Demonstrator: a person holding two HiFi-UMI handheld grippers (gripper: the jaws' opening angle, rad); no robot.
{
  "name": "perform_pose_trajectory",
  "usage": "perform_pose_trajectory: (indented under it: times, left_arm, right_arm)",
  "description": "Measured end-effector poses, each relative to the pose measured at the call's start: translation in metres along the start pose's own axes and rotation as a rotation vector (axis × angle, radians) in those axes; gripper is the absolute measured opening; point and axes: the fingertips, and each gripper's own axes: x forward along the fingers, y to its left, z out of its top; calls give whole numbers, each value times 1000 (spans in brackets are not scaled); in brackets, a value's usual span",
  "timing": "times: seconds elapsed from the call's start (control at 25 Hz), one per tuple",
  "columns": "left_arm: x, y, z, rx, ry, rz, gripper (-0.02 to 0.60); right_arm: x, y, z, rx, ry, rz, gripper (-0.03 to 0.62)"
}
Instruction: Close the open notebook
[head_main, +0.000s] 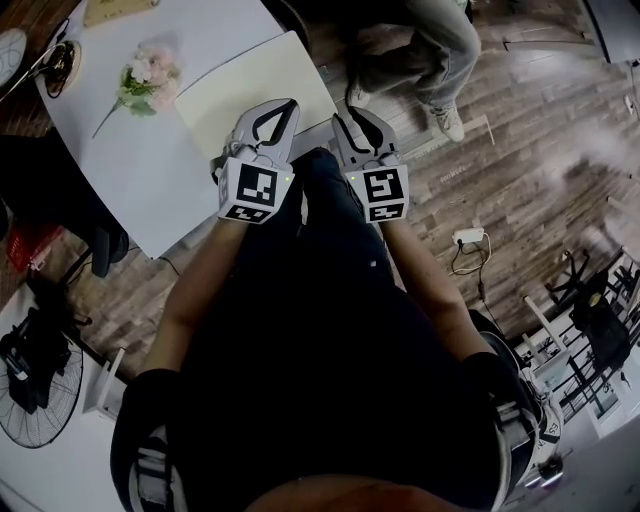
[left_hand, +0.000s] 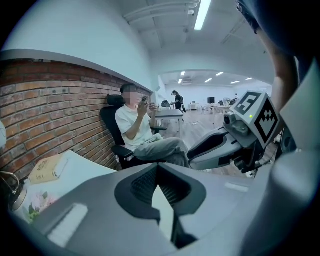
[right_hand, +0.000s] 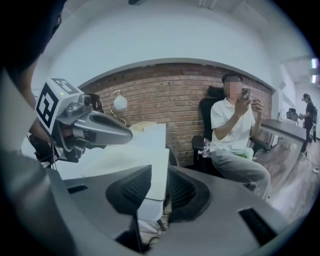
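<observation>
Likely the approach stage: the grey left gripper and right gripper, both open-jawed and empty, hover before the flat cream notebook. The next move probably calls for reaching its page edge.

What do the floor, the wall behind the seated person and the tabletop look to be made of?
Floor: wood or wood-look laminate planks, matte; staggered seams and grain show.
Wall: red brick with pale mortar joints, rough; possibly only a veneer.
Tabletop: smooth white board, likely laminate or paint; even colour, no grain, soft sheen.
</observation>
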Motion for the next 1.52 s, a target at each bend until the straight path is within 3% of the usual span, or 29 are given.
perform_pose_trajectory:
  times: [0.32, 0.76, 1.52]
  left_arm:
    - [11, -8, -15, 54, 59, -20, 6]
    - [18, -6, -32, 35, 122, -12, 6]
    - [11, -1, -40, -8, 150, 47, 6]
  right_arm:
    - [16, 1, -24, 28, 78, 56, 97]
    - [35, -3, -55, 72, 173, 143, 101]
    - [43, -6, -63, 341, 172, 303, 107]
